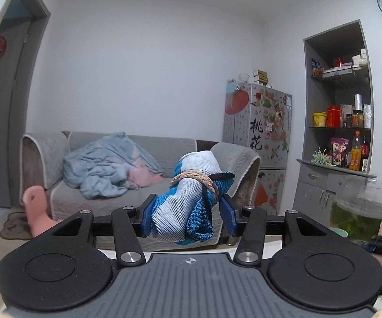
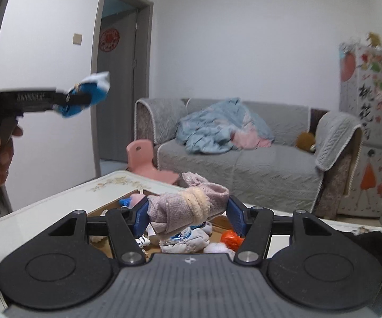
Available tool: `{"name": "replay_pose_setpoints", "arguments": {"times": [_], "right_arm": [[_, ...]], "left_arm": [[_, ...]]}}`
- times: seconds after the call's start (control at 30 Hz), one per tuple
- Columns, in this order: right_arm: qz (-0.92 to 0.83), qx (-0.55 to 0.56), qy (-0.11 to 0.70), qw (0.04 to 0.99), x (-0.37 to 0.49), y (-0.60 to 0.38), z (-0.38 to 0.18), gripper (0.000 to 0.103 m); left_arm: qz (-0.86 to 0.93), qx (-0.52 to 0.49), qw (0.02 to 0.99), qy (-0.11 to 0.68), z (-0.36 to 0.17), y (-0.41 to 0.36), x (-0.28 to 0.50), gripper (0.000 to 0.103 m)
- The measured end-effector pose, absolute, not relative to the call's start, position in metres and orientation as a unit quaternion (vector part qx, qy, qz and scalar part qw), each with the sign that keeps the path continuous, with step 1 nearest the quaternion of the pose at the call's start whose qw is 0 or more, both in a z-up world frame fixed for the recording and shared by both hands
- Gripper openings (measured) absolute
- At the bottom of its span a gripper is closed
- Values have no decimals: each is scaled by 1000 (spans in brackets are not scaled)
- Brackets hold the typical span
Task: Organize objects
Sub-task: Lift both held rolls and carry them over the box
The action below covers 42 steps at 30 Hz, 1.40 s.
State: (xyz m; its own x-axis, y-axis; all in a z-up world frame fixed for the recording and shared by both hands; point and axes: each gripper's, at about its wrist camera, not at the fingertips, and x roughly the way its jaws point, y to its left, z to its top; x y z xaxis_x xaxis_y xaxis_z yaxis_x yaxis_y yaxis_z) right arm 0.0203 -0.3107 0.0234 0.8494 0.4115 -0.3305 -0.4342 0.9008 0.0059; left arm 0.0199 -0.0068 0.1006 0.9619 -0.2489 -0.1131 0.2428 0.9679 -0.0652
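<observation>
Knitted blue-and-white fabric, rolled into a sock bundle [image 1: 191, 198] and tied round with a tan braided band [image 1: 191, 179] and a dark cord, is sitting clamped between the blue pads of the left gripper [image 1: 188, 218], held up in the air in front of the grey sofa [image 1: 164, 164]. The right gripper [image 2: 189, 217] is likewise squeezing a pink sock bundle [image 2: 188, 206], wrapped at its middle with a cream band [image 2: 197, 204], above a box [image 2: 222, 224] of other rolled socks and an orange ball [image 2: 230, 238] on the white table [image 2: 45, 212]. Both sets of jaws are closed on their bundles, pressing into the sides.

These rolls are probably feeling light and soft, giving under the pads rather than resisting, so a grip across the thick banded middle is looking safest; pinching a loose end risks the roll unwinding or slipping out. Nothing here is looking fragile.

Further out, a crumpled blue and pink blanket [image 1: 111, 167] is lying on the sofa, a pink chair [image 2: 143, 159] is standing beside the sofa's arm, and a fridge [image 1: 265, 122] covered in flower stickers is standing near the shelves [image 1: 342, 100].
</observation>
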Motion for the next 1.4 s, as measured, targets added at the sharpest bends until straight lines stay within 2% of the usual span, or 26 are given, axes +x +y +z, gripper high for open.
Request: {"name": "replay_pose_setpoints", "arguments": {"times": [0.1,0.23,0.3,0.33,0.43,0.67,1.07,1.1,1.17,1.4], "right_arm": [[226,-38,204,952,48,-305,5,56],[225,-37,258,939,83,-297,-20,56],[225,-40,275,934,91,-295,-30,56],[224,-41,283,932,94,-294,-34,56],[220,-44,297,928,93,-291,-43,56],[225,-45,317,920,92,-291,-52,56],[276,-44,338,899,85,-253,-54,56],[280,-44,342,896,86,-247,-55,56],[284,-48,348,892,90,-236,-58,56],[275,-78,400,871,107,-203,-75,56]], "left_arm": [[-126,-11,989,82,90,-14,43,56],[-120,31,981,151,51,-24,63,56],[-119,47,975,183,32,-25,67,55],[-122,53,971,199,25,-26,69,48],[-131,69,961,235,6,-26,73,42],[-139,73,945,288,-26,-20,86,40],[-143,73,941,297,-26,-16,60,49],[-142,72,943,291,-23,-14,57,51],[-134,73,945,288,-22,-10,55,62],[-109,66,941,315,-39,7,66,58]]}}
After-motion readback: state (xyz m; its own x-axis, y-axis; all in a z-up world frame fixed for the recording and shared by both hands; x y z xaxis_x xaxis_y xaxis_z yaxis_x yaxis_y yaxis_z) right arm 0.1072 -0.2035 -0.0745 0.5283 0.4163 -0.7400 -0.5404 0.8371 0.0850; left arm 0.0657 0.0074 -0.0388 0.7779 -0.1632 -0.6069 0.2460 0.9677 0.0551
